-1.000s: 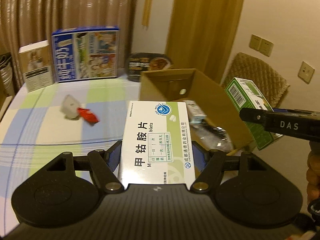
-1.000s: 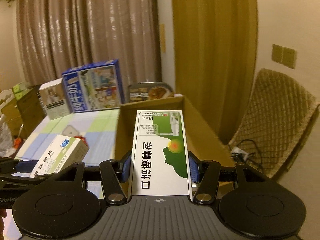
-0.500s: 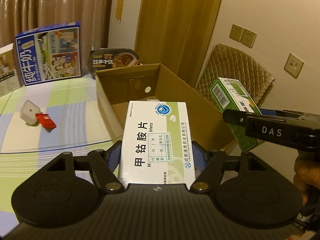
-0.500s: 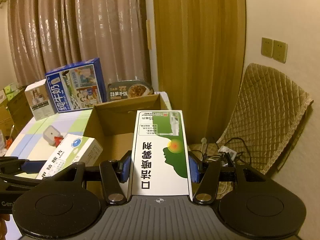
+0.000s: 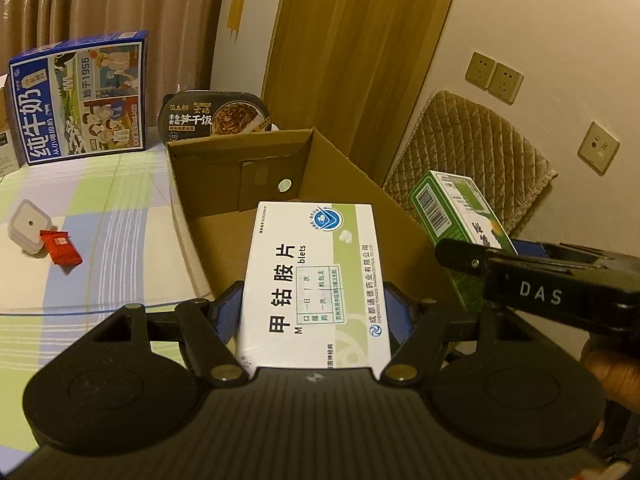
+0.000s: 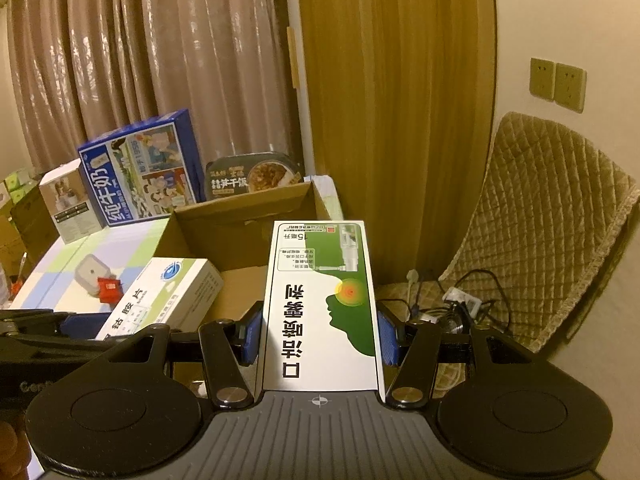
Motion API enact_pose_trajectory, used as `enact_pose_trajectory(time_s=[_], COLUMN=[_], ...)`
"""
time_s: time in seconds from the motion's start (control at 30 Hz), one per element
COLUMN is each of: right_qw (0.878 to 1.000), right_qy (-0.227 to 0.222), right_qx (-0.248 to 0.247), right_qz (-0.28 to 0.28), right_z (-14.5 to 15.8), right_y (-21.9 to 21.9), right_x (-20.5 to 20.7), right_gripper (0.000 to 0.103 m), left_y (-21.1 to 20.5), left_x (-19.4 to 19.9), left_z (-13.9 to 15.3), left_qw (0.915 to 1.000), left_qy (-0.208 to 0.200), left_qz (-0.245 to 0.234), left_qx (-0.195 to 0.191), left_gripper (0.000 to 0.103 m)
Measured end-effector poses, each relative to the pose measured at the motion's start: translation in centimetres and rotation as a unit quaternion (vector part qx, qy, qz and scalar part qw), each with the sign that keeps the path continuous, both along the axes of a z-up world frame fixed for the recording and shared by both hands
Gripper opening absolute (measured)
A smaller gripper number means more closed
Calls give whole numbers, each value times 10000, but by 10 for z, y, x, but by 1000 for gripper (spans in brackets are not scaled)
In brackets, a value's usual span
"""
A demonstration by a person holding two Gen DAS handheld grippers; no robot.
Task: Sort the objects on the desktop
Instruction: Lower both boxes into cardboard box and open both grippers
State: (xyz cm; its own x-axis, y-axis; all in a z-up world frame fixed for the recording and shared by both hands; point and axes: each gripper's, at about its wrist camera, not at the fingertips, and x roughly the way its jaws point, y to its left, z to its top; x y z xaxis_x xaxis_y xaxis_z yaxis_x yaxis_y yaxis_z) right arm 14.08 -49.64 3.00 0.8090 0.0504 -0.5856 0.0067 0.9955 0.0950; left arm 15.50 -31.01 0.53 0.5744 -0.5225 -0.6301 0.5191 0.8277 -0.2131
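My left gripper (image 5: 314,314) is shut on a white and green tablet box (image 5: 316,280), held over the near end of an open cardboard box (image 5: 248,176). My right gripper (image 6: 320,332) is shut on a green and white throat spray box (image 6: 322,304), held near the cardboard box's (image 6: 240,216) right wall. The tablet box shows at the left in the right wrist view (image 6: 164,296). The spray box shows at the right in the left wrist view (image 5: 456,224).
A white square device (image 5: 28,226) and a red packet (image 5: 60,246) lie on the checked tablecloth (image 5: 112,208). A blue milk carton (image 5: 80,98) and a black meal tray (image 5: 214,114) stand at the back. A quilted chair (image 6: 552,232) with cables is on the right.
Both grippers have swung right with their boxes. The cardboard box now lies directly ahead of the left gripper, and the table items have slid toward the left edge.
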Motion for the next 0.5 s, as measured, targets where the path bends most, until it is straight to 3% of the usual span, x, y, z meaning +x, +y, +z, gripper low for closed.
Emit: enact_pose_trajectory(time_s=[0.23, 0.43, 0.5], right_qw=[9999, 9990, 9991], right_qy=[101, 132, 53], right_qx=[56, 327, 328], right_qz=[65, 291, 275], right_z=[-10, -14, -11], right_y=[1, 8, 10], right_x=[8, 20, 22], right_gripper=[53, 53, 62], left_y=[-5, 18, 27], left_x=[20, 22, 21], left_z=[-9, -5, -4], left_qw=[9999, 9995, 9992], left_qy=[36, -97, -121], left_qz=[67, 297, 378], left_qx=[-100, -102, -102], left_gripper=[68, 68, 69])
